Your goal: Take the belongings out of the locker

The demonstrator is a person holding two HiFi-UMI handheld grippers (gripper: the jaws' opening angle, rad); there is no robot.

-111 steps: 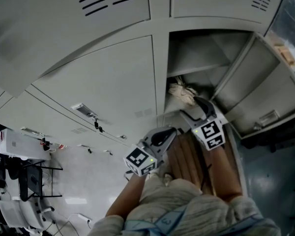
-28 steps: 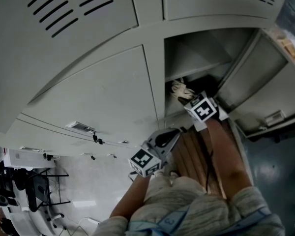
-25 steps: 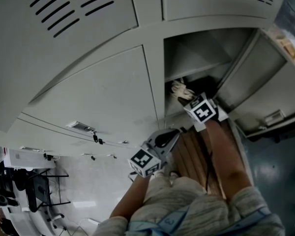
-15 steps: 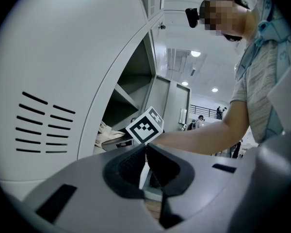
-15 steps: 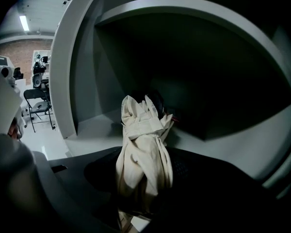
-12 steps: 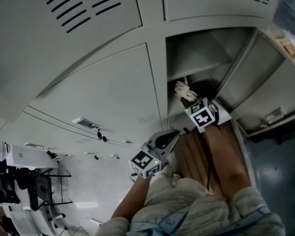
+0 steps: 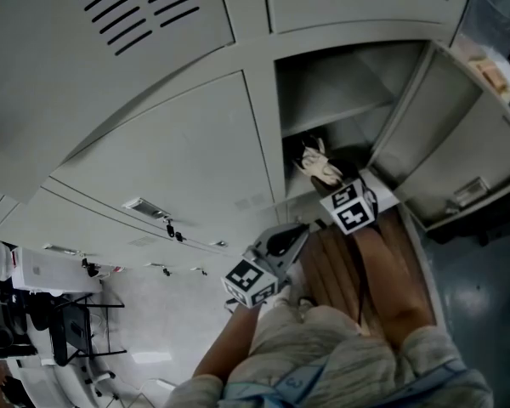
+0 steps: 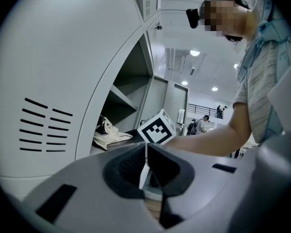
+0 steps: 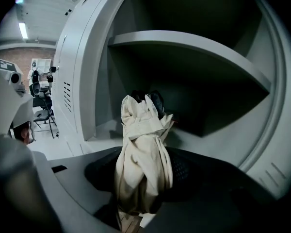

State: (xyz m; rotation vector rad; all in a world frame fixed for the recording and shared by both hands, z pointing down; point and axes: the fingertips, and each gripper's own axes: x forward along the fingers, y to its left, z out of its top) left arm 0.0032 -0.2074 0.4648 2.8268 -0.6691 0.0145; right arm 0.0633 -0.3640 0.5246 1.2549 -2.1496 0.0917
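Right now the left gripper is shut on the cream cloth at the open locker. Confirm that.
Wrong gripper. The right gripper is shut on the cream cloth at the open locker, as the right gripper view shows. The left gripper is shut on nothing.

Closed doors (image 7: 178, 151) flanked the open bay, the upper one cut with dark vent slots (image 7: 140, 7). Far below to the left, a black chair (image 7: 72, 334) stood on a pale floor (image 7: 153, 330). Wooden slats (image 7: 336, 270) lay beneath the arms. Round ceiling lights (image 8: 194, 53) glowed over distant people (image 8: 202, 124), and a strip light (image 9: 23, 30) hung above another chair (image 9: 40, 115).
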